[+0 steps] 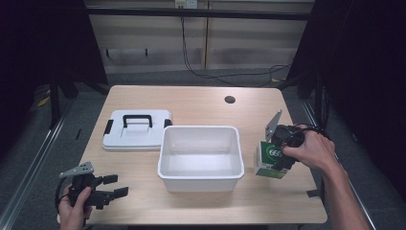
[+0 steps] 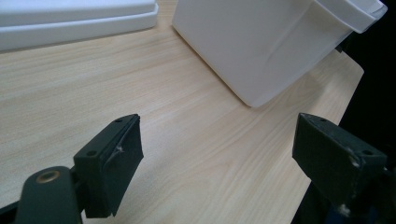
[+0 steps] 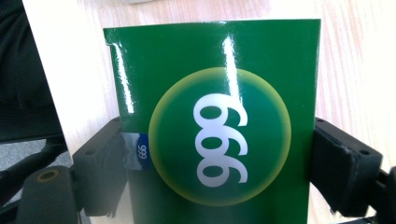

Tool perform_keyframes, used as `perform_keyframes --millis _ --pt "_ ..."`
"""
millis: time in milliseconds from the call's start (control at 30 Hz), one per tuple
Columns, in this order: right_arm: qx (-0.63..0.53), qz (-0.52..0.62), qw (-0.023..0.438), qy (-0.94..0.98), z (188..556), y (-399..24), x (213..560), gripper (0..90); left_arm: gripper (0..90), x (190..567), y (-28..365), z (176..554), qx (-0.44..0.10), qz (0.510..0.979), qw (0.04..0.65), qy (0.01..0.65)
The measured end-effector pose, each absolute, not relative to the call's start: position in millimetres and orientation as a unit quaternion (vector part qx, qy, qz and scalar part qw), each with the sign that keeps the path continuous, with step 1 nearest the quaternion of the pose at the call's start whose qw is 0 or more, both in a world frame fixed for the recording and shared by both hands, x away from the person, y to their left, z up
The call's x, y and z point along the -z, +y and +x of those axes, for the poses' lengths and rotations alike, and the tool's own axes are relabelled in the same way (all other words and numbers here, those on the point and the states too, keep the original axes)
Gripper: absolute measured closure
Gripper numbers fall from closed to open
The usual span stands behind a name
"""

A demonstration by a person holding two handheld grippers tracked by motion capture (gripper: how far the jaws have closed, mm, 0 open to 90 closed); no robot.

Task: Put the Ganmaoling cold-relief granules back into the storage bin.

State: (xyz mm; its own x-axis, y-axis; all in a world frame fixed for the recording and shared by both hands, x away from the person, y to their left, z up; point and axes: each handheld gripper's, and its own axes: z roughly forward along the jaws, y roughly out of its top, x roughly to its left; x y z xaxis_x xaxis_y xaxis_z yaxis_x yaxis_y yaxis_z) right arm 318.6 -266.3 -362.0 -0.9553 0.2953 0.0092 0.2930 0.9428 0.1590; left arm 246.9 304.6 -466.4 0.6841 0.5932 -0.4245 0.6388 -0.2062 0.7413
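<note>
A green and white box (image 1: 266,165) marked 666 stands on the table just right of the white bin (image 1: 198,128). My right gripper (image 1: 277,157) comes at it from above, a hand around it. In the right gripper view the box's green face (image 3: 219,70) sits between the jaws, and both pads touch its sides, so the right gripper (image 3: 217,170) is shut on it. My left gripper (image 1: 115,186) rests low over the table's front left corner, open, with nothing between its fingers (image 2: 116,158).
A white lid with a black handle (image 1: 136,129) lies flat left of the bin; its edge (image 2: 70,18) and the bin's wall (image 2: 261,46) lie ahead of the left gripper. A round hole (image 1: 230,99) is in the table's far side.
</note>
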Motion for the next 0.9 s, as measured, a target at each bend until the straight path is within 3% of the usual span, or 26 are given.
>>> perform_keyframes --millis 900 --pt "-0.138 0.163 0.027 0.977 306.8 -282.6 315.1 15.7 16.1 466.4 304.0 246.9 0.023 0.778 0.49 0.393"
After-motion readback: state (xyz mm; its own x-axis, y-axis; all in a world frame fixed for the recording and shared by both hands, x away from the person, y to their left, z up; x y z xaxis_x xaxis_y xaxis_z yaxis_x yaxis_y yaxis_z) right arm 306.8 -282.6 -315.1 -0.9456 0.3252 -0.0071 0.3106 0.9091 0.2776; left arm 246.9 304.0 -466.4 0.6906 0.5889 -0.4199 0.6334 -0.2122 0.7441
